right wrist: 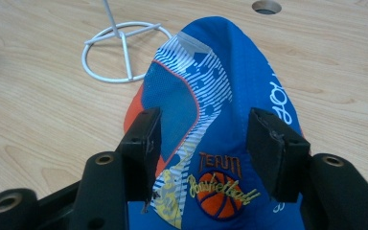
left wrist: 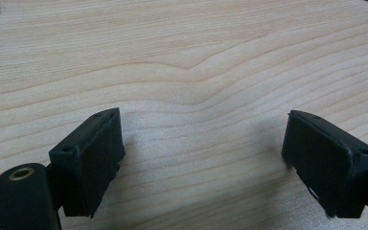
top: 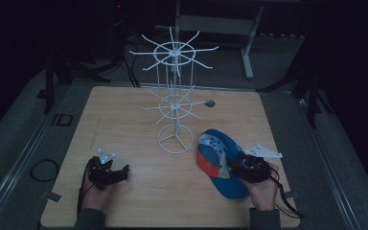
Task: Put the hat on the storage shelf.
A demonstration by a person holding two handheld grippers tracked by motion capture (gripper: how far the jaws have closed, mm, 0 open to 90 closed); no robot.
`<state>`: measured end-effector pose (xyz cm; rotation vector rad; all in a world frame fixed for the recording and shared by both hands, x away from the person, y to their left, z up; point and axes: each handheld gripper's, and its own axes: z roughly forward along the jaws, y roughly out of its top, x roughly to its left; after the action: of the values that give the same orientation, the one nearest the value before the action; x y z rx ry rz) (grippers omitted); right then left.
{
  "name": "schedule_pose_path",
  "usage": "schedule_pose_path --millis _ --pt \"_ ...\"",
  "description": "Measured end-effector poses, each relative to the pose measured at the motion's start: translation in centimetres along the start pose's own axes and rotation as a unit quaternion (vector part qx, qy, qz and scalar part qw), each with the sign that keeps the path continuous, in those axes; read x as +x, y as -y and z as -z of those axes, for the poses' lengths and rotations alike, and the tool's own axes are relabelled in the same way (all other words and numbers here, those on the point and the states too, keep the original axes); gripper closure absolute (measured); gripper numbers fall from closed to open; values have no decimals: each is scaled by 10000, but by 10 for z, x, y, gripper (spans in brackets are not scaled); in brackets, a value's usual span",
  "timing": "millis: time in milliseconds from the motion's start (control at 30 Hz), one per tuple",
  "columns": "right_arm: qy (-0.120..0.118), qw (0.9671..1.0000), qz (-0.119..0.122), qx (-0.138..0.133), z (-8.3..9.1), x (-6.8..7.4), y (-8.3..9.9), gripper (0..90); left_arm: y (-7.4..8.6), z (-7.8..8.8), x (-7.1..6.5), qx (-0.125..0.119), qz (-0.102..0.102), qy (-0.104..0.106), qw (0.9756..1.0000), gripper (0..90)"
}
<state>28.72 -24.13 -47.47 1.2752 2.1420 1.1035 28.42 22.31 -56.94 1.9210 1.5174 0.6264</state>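
On the tabletop (top: 124, 115) beside the white rack (top: 175, 96) lies the blue cap (right wrist: 220, 110). My right hand-held gripper (right wrist: 203, 143) sits over it, jaws apart. I should push down and squeeze the cloth snugly.

a dim room, and a square wooden table (top: 139, 191) seen from above. near its middle stands a white wire rack (top: 175, 103): a ring foot on the wood, a thin upright post, and two tiers of spokes fanning out, the upper tier wider than the lower. just right of the ring foot lies a blue cap (top: 218, 160) with an orange side panel and white markings. the right gripper (top: 249, 167), held in the person's hand, sits over the near right part of the cap. the left gripper (top: 108, 173) rests low on the bare wood at the near left, well apart from the rack and the cap. a small round hole (top: 210, 103) shows in the tabletop behind the rack.
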Motion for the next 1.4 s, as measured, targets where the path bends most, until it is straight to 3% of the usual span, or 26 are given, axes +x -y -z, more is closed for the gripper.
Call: schedule_pose_path --millis 367,733,1200,1400 --pt "-5 9999 85 95 3 -3 -10 484 0 0 0 0 -4 -2 10000 146" --pt "22 9982 330 504 0 -11 -26 462 0 0 0 6 -7 2 10000 146" --pt "68 9952 373 898 -15 -23 -35 454 0 0 0 -8 29 4 10000 146" --pt "3 9937 358 1065 -21 -27 -42 392 0 0 0 -6 28 6 10000 146"
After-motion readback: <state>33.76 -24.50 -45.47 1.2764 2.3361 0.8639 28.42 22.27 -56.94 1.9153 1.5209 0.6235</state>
